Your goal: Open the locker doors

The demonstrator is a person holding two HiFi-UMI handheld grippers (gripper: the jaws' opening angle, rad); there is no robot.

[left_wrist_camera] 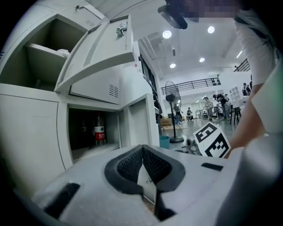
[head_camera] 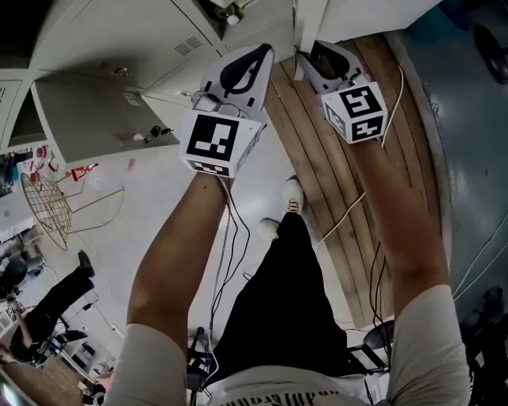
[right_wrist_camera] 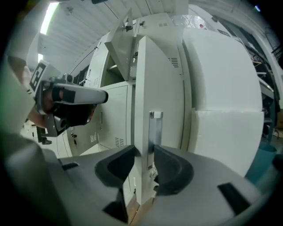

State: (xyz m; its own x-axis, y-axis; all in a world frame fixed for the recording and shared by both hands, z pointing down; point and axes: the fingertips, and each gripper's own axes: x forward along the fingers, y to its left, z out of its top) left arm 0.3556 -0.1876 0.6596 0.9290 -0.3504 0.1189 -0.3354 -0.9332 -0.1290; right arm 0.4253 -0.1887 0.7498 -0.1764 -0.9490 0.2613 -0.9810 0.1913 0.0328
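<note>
In the right gripper view the edge of a white locker door with a metal handle strip stands upright between the pads of my right gripper, which press on it from both sides. From the head view that gripper reaches to the door's edge. My left gripper hangs beside it on the left, and its pads meet at the tips with no door between them. Ahead of it, a locker door is swung open.
An open compartment holds a bottle with a red label. Wooden planks lie under the right arm, with cables trailing down. A wire rack and a person are at the left. A standing fan is farther off.
</note>
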